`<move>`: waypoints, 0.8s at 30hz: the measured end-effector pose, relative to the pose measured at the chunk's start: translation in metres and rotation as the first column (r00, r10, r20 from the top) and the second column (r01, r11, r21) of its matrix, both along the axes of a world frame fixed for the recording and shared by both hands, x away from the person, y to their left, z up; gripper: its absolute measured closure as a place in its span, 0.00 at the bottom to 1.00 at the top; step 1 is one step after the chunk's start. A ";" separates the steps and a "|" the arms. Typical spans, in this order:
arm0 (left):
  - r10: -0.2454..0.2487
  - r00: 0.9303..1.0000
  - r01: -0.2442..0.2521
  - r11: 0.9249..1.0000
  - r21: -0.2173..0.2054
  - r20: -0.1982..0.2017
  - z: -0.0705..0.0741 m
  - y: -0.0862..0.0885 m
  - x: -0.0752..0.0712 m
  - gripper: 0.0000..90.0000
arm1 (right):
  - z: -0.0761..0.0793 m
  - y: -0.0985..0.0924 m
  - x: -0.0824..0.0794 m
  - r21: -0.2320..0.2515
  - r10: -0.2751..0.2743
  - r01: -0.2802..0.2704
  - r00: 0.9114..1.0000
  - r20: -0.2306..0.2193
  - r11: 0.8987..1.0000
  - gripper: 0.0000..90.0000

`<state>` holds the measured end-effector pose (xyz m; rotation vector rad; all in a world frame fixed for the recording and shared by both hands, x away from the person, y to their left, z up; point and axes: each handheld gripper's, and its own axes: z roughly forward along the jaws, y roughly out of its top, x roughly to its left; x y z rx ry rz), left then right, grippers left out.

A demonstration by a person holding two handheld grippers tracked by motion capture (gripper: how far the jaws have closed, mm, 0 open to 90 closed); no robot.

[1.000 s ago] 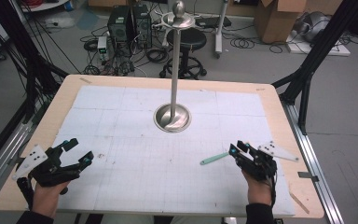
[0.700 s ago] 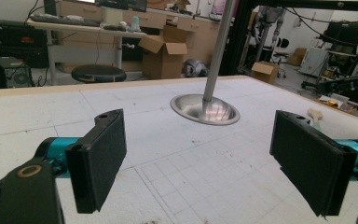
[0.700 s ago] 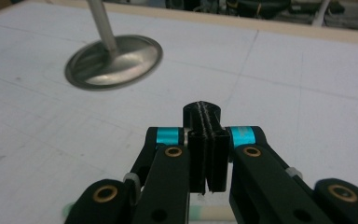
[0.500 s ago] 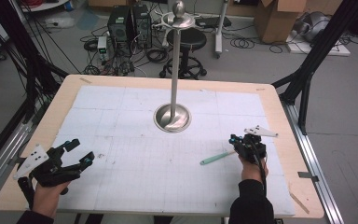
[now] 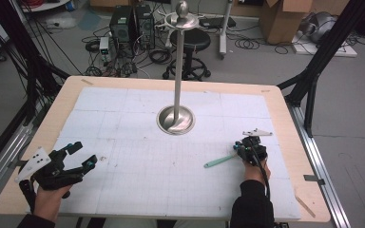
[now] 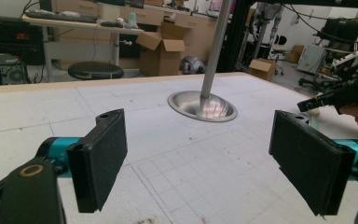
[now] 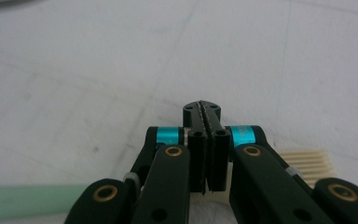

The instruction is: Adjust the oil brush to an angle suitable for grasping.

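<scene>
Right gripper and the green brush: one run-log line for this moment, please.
right gripper: shut, tips down over green brush, no grip visible | left gripper: open, nothing between pads | green brush: flat on table

even, bright overhead light, faint shadows; the right gripper view is soft and blurred up close.

No readable text, label, brand, number or sign anywhere; only a faint unnumbered grid on the white table sheet (image 5: 123, 118) across the middle of the high view.
</scene>
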<state>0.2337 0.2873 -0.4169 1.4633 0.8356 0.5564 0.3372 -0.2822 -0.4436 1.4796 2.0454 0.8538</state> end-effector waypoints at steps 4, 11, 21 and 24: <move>0.004 1.000 -0.004 1.000 0.007 -0.007 -0.001 0.000 -0.001 0.22 | 0.000 -0.002 -0.005 -0.024 0.017 -0.017 1.000 0.006 1.000 0.99; 0.017 1.000 -0.017 1.000 0.002 -0.012 -0.001 0.004 -0.003 0.22 | 0.002 -0.010 -0.023 -0.009 0.025 -0.025 1.000 -0.017 1.000 0.99; 0.024 1.000 -0.024 1.000 -0.009 -0.012 -0.001 0.005 -0.003 0.22 | 0.002 -0.023 -0.055 0.028 0.057 -0.056 0.998 -0.032 0.998 1.00; 0.019 1.000 -0.019 1.000 -0.009 -0.011 0.000 0.005 -0.004 0.22 | 0.003 -0.025 -0.066 0.036 0.075 -0.073 0.996 -0.045 0.997 1.00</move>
